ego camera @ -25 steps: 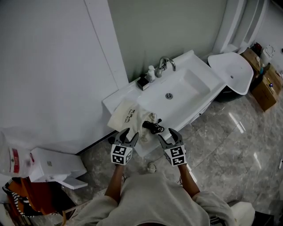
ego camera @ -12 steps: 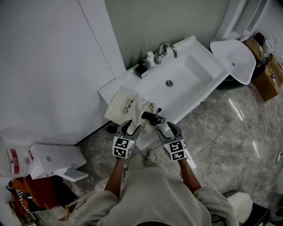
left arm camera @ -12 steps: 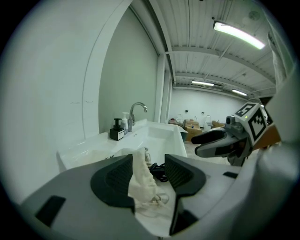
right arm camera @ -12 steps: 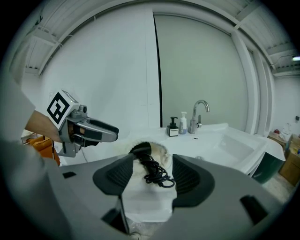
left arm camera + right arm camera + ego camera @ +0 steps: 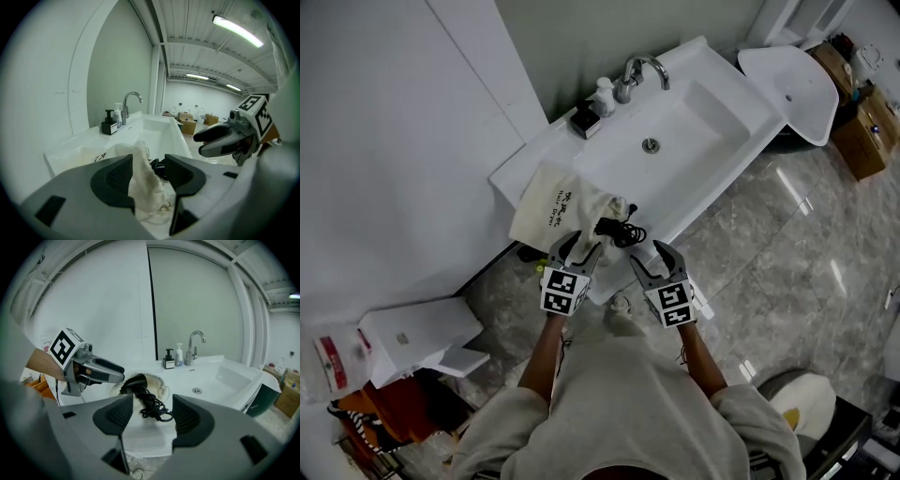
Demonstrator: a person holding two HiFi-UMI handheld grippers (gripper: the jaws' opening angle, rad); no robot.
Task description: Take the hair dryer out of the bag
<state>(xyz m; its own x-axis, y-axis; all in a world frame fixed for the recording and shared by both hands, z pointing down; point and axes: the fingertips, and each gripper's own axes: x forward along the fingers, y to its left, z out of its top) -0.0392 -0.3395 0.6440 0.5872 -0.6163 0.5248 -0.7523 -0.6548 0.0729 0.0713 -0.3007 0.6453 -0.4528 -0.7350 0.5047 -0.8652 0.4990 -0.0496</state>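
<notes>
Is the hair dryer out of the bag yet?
Partly. The hair dryer sits in the bag mouth; its coiled cord lies outside.

Bright ceiling strip light (image 5: pixel 236 30); fisheye edges dark; sharp.

You are standing in a bathroom mock-up: a white rectangular ceramic washbasin (image 5: pixel 712 105) with a curved chrome tap (image 5: pixel 635 69) and a square black pump bottle (image 5: pixel 584 119), over glossy grey marble-look floor tiles (image 5: pixel 787 246). Past its plain white panel wall (image 5: pixel 403 141) you see a ribbed metal hall ceiling (image 5: pixel 197 44), long strip lights (image 5: pixel 236 31) and brown cardboard boxes (image 5: pixel 189 125)
</notes>
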